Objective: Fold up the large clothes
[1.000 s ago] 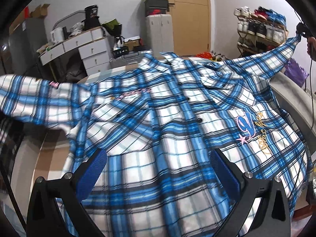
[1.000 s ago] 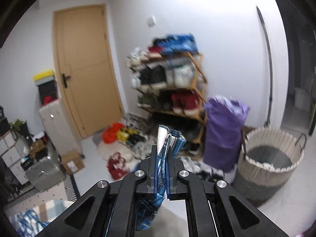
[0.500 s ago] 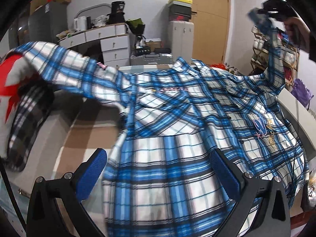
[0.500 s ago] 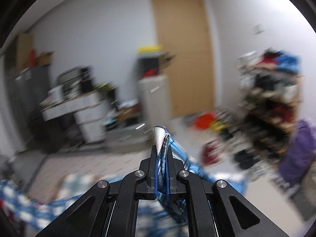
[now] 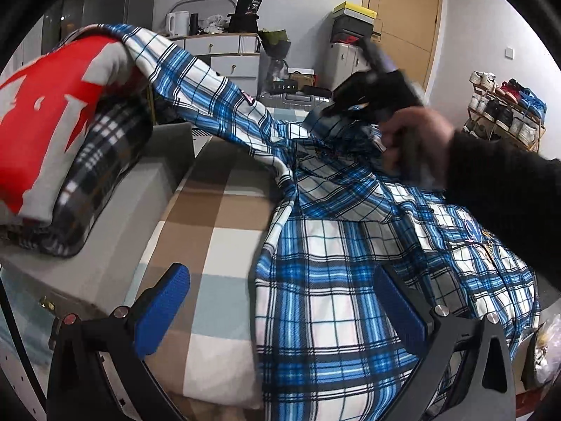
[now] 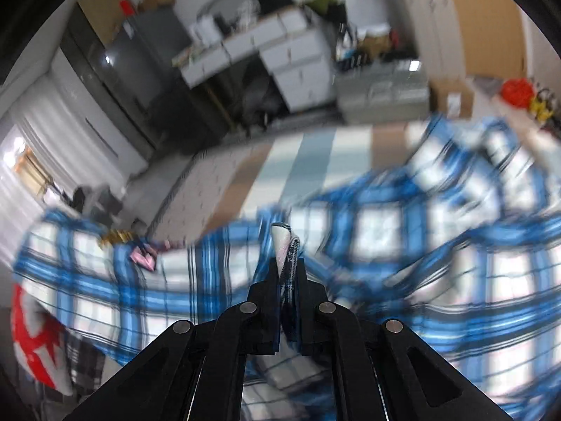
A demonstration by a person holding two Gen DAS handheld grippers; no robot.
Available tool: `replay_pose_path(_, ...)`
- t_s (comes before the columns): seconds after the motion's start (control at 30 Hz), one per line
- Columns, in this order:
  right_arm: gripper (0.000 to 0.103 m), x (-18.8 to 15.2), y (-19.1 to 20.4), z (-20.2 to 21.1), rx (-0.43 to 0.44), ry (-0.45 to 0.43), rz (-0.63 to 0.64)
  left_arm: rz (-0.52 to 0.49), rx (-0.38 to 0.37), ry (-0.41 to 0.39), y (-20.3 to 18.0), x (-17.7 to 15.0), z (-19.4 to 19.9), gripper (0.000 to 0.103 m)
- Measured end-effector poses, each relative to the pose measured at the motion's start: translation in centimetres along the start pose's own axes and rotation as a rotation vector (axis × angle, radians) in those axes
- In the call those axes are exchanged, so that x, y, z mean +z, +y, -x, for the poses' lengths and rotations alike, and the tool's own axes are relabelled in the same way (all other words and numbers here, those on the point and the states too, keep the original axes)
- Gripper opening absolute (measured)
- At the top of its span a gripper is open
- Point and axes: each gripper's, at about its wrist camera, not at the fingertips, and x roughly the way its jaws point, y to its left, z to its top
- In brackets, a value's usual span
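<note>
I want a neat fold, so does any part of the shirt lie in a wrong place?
Yes. One sleeve of the plaid shirt is draped up over the pile of clothes beside the bed, not flat on it.

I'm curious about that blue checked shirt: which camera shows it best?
The left wrist view: the shirt lies sharp and spread over the bed. The right wrist view shows it blurred, a fold pinched in the right tongs.
</note>
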Motion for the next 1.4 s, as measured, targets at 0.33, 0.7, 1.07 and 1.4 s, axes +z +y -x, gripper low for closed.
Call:
replay_pose_path(0.33, 0.082, -4.3, 1.2, -3.8, 0.187, 0.253, -0.010, 0.039, -0.020, 0.019, 0.9, -0.2, -0.2, 0.102)
replay_pose_path(0.7, 0.103, -7.0, -5.7, 10.3, 0.284, 0.089, -0.212, 0.033, 0.022, -0.066, 1.9, 2.5, 2.6, 0.102)
replay_pose_path(1.07, 0.103, -16.1, -5.0, 21.7, 0.244, -0.151, -0.162, 0.180, 0.078, -0.133, 9.1, 10.8, 7.7, 0.102)
replay_pose_path(1.4, 0.103, -21.5, -3.2, 23.5, 0.357, -0.190, -0.167, 0.552, -0.026, -0.102, 22.4, 17.1, 5.9, 0.102)
